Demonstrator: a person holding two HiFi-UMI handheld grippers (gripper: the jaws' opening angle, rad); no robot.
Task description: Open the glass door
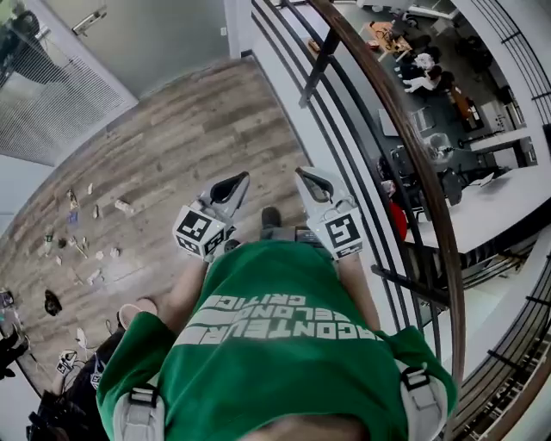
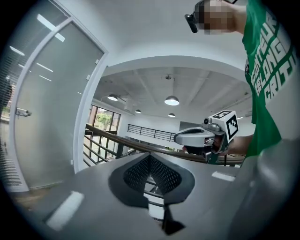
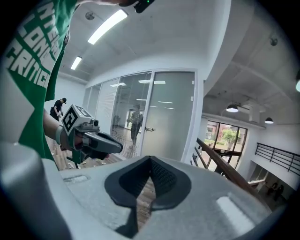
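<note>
Both grippers are up in front of me at about chest height, side by side but not touching. The left gripper has its fingers closed up, tips meeting, and there's nothing between them. The right gripper is the same: tips together and empty. They're both angled toward the far end of the landing.

The glass door is at the far left, well away from either gripper. It's a frosted panel in a pale frame with a small metal handle on it. In the right gripper view it sits almost dead ahead past the closed tips, and it looks shut in its frame. Through the glass wall next to it I can make out a figure on the other side. In the left gripper view the door is way off to the left edge.

There's wood floor underneath, with a scatter of small bits along the left side. A curved railing with a wooden top rail runs down the right, and over it I can see people at desks on the level below. My green shirt fills the near part of the head view.
</note>
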